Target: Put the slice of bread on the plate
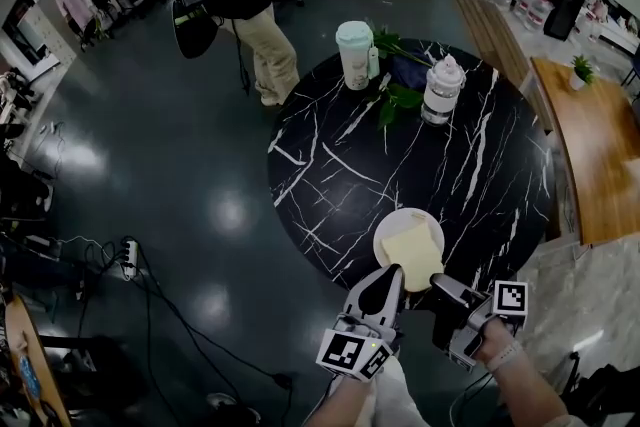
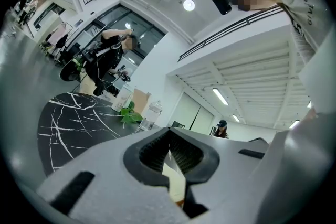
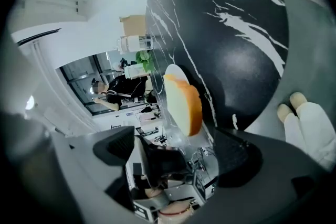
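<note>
On the plate (image 1: 384, 237), near the black table's (image 1: 400, 155) edge, the slice of bread (image 1: 417, 255) lies flat. My left gripper (image 1: 392, 273) is clamped on the plate's near rim. My right gripper (image 1: 445, 287) sits just beside the plate, jaws wide apart and empty.

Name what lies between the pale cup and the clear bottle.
Green leaves lie between the cup and the bottle, as the head view shows.

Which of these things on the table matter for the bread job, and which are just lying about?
Job: slice of bread; plate; left gripper; right gripper.
Lying about: lidded cup; clear bottle; green leaves.
</note>
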The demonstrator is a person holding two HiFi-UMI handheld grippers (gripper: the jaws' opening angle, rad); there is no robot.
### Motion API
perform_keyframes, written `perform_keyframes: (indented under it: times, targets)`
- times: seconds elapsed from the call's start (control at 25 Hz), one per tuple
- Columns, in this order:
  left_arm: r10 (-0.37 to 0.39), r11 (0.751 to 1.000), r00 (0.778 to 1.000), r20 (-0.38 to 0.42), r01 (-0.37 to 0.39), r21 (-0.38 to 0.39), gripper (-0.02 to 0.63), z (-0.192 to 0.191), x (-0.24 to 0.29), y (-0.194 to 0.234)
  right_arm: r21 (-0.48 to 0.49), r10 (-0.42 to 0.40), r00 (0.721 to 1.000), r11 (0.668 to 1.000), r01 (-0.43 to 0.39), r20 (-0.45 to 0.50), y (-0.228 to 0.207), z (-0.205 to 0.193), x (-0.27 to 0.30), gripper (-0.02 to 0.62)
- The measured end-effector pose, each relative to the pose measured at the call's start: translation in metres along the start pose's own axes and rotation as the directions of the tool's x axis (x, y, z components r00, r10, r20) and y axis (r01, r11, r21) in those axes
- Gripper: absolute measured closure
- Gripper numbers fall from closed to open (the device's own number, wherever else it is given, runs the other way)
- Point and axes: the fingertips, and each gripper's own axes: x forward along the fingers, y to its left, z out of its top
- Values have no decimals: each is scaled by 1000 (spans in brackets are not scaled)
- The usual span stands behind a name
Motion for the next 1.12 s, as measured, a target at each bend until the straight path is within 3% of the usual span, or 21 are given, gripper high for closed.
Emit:
perform_keyframes:
  times: [0.2, 0.52, 0.56, 0.6, 0.64, 0.8, 0.88, 0.96, 1.12]
  targets:
    - [-5, 1000, 1000, -21, 5, 12, 600, -3, -1, 0, -167, 70, 998, 984, -69, 4, 17, 0, -17, 166]
    - [-18, 999, 999, -32, 19, 32, 600, 8, -2, -5, -415, 97, 995, 907, -79, 23, 43, -5, -25, 190]
    - [-21, 999, 999, -33, 22, 36, 600, 10, -3, -6, -437, 95, 995, 897, -71, 34, 47, -5, -27, 259]
    - [-24, 999, 999, -34, 25, 40, 600, 13, -4, -7, -451, 95, 994, 890, -63, 49, 50, -4, -28, 386]
    - [-25, 999, 999, -37, 27, 45, 600, 16, -5, -8, -459, 101, 993, 886, -62, 61, 53, -4, -30, 457]
    - [-38, 997, 998, -52, 41, 60, 600, 23, -10, -15, -518, 151, 986, 850, -97, 63, 74, -13, -30, 551]
    - [-46, 996, 997, -60, 50, 67, 600, 27, -11, -18, -577, 156, 986, 812, -93, 60, 84, -20, -30, 558]
    - [-59, 995, 996, -68, 64, 73, 600, 29, -13, -23, -669, 103, 991, 743, -23, 80, 84, -23, -33, 565]
    - [-81, 993, 994, -80, 87, 83, 600, 34, -14, -33, -845, 50, 993, 531, 63, 105, 96, -33, -35, 574]
